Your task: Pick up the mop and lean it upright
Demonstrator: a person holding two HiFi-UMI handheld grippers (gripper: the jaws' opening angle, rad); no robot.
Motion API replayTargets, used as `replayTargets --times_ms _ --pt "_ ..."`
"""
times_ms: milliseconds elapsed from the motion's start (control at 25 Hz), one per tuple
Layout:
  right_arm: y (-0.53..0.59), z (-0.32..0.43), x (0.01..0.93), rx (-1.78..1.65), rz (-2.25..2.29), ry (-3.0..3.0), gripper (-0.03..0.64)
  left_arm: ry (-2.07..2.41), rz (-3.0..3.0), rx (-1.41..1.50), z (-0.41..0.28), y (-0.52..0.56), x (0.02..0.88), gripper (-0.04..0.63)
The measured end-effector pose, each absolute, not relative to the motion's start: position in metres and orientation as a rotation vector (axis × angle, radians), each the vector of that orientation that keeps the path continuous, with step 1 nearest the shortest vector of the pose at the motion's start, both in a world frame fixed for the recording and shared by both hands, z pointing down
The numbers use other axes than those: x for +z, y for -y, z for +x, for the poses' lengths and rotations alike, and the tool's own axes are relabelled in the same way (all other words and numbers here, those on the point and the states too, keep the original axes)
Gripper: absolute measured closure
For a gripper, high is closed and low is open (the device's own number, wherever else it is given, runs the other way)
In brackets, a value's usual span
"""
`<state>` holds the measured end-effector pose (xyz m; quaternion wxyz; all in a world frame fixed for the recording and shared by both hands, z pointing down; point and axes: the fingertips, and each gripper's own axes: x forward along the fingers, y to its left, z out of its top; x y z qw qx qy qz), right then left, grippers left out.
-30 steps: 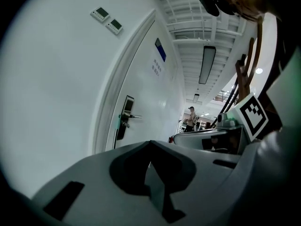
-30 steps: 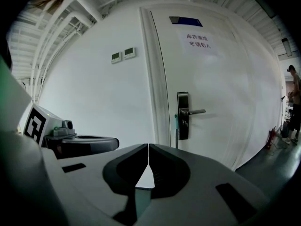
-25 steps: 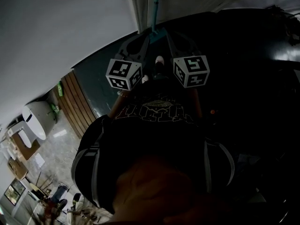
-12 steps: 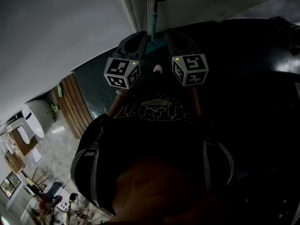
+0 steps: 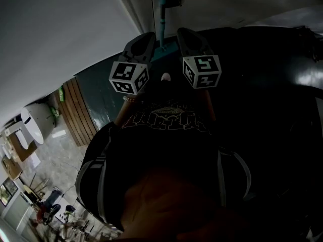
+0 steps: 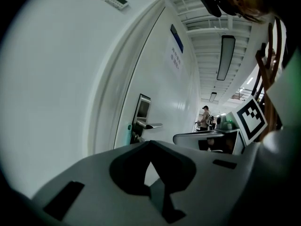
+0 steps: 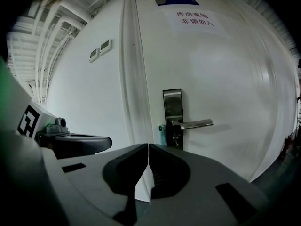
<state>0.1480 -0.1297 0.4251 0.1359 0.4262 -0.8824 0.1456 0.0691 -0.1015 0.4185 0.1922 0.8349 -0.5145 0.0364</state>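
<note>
The mop's teal pole (image 5: 162, 23) stands upright against the white door, just under the door handle. Only a short teal stretch of the pole (image 7: 162, 133) shows beside the lock in the right gripper view. A sliver of it (image 6: 129, 127) also shows in the left gripper view. My left gripper (image 5: 150, 36) is raised just left of the pole and my right gripper (image 5: 181, 32) just right of it. Neither touches it. The left gripper (image 6: 149, 143) has its jaws together with nothing held. The right gripper (image 7: 148, 145) is also shut and empty. The mop head is hidden.
A white door with a metal lever handle (image 7: 190, 124) and a paper sign (image 7: 195, 20) faces me, its frame (image 7: 134, 74) to the left. Wall panels (image 7: 101, 48) hang beside the frame. A person (image 6: 205, 117) stands far down the corridor. Wooden slats (image 5: 78, 112) lie at my left.
Both grippers have risen slightly and now stand on either side of the pole. The mop pole stays upright against the door.
</note>
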Motion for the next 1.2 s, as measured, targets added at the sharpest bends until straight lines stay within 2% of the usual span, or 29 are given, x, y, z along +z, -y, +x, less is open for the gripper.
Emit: replayTargets --times_ms 1200 --pt "0.238 0.091 0.479 0.462 1.412 2.406 0.597 1.259 2.448 0.176 0.015 0.177 0.428 0.558"
